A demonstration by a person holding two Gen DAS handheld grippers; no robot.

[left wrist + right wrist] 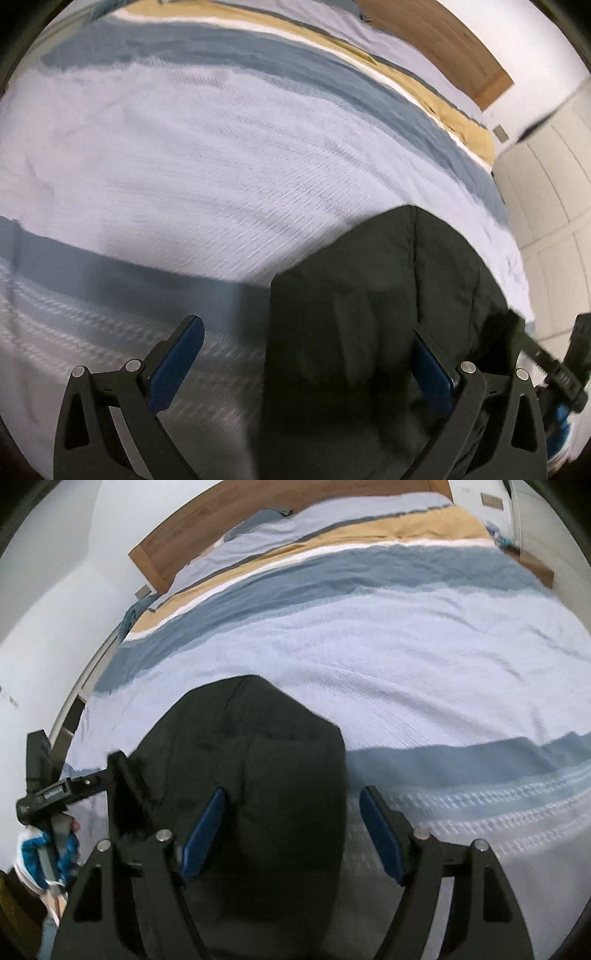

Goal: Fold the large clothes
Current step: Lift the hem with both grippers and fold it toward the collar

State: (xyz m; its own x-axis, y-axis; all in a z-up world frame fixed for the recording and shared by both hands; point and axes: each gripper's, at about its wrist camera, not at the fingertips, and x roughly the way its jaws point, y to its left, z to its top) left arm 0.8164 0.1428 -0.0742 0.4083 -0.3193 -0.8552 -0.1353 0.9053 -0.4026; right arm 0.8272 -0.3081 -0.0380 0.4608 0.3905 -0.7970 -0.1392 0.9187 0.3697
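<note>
A dark, padded garment point(373, 295) lies folded into a compact block on the bed, near its front edge. It also shows in the right wrist view point(258, 760). My left gripper point(306, 339) is open, its right finger over the garment's left part and its left finger over the bedspread. My right gripper point(293, 805) is open, its left finger over the garment and its right finger past the garment's right edge. The right gripper point(546, 354) shows at the garment's far side in the left wrist view; the left gripper point(85, 782) shows at the garment's left in the right wrist view.
The bed carries a striped bedspread point(406, 657) in pale lilac, blue, white and tan. A wooden headboard point(207, 528) stands at the far end. A white wall point(44, 620) and a cabinet point(546, 206) flank the bed.
</note>
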